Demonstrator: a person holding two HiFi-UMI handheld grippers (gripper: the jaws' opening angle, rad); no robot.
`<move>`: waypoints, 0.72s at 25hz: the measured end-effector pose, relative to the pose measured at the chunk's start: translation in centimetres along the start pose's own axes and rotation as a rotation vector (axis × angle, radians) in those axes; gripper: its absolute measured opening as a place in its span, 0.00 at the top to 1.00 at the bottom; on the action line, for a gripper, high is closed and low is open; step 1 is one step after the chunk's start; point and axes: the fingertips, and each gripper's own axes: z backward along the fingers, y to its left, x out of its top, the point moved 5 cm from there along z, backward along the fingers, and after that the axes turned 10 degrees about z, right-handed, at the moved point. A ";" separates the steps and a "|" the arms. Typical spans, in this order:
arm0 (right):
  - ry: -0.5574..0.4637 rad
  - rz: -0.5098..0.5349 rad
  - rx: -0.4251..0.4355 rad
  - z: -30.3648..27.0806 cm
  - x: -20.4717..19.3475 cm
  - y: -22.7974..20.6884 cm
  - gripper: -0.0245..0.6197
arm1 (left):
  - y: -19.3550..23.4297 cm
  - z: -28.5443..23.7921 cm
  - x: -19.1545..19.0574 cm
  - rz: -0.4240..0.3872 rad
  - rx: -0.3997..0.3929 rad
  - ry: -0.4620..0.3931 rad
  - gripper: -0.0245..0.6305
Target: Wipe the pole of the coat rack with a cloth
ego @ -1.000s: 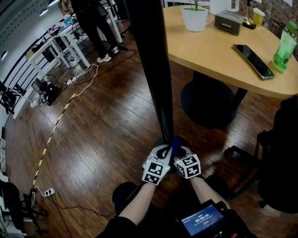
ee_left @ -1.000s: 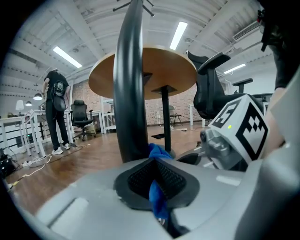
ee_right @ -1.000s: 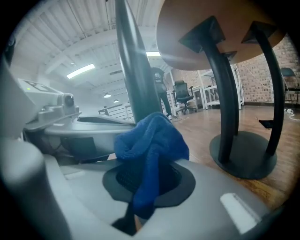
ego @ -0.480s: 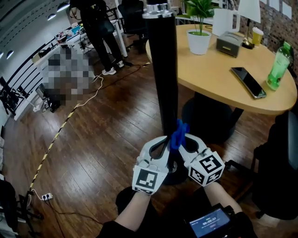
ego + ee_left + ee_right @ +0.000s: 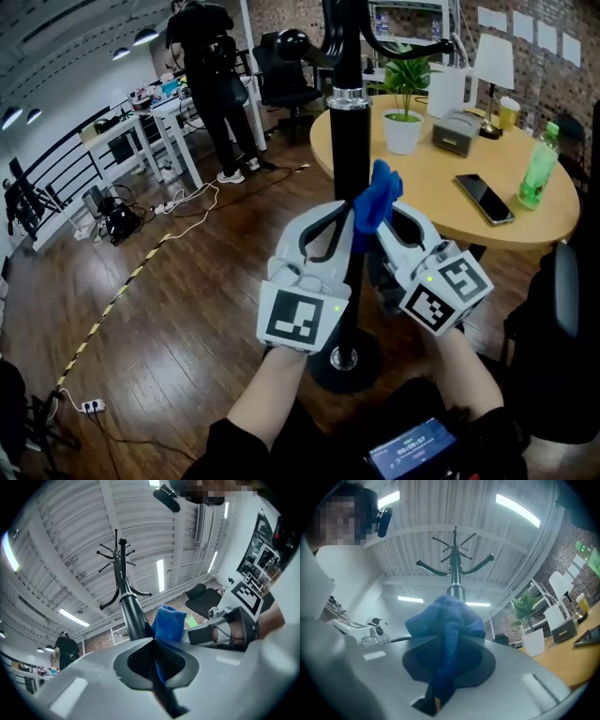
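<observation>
Higher up the black pole (image 5: 349, 141) than before, the left gripper (image 5: 345, 221) and right gripper (image 5: 386, 225) each clamp the blue cloth (image 5: 377, 194), held against the pole's right side.

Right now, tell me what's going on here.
A person holds a gripper in each hand. The left gripper and the right gripper are both shut on a blue cloth, holding it against the black pole of the coat rack, below its metal collar. The rack stands on a wooden floor beside a round table.
</observation>
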 end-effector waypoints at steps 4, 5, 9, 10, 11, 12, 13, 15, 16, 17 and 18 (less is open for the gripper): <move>-0.040 0.020 0.010 -1.8 3.7 -0.2 0.89 | 1.4 -1.0 3.5 -0.046 -0.006 -0.040 0.96; -0.044 0.031 0.013 -2.1 4.4 -0.1 0.89 | 1.6 -1.0 4.0 -0.050 -0.005 -0.046 0.96; -0.068 0.046 0.032 -3.0 6.3 0.4 0.89 | 2.2 -0.9 5.8 -0.089 0.003 -0.051 0.96; -0.071 0.047 0.033 -3.1 6.5 0.4 0.89 | 2.2 -0.9 6.0 -0.098 0.004 -0.050 0.96; -0.072 0.049 0.033 -3.1 6.5 0.4 0.89 | 2.2 -0.9 6.0 -0.107 0.003 -0.043 0.96; -0.069 0.055 0.032 -3.1 6.3 0.4 0.89 | 2.2 -0.9 5.8 -0.113 0.001 -0.035 0.96; -0.062 0.064 0.030 -3.0 5.9 0.5 0.89 | 2.2 -0.8 5.4 -0.113 0.001 -0.030 0.96; -0.039 0.088 0.027 -2.5 4.7 0.9 0.89 | 2.1 -0.5 4.2 -0.099 0.002 -0.024 0.96; -0.023 0.105 0.024 -2.2 4.0 1.1 0.89 | 2.0 -0.2 3.4 -0.089 0.002 -0.019 0.96; -0.002 0.124 0.019 -1.9 3.2 1.4 0.89 | 1.8 0.1 2.5 -0.080 -0.001 -0.006 0.96; 0.024 0.141 0.012 -1.4 2.2 1.7 0.89 | 1.6 0.4 1.4 -0.073 -0.004 0.012 0.96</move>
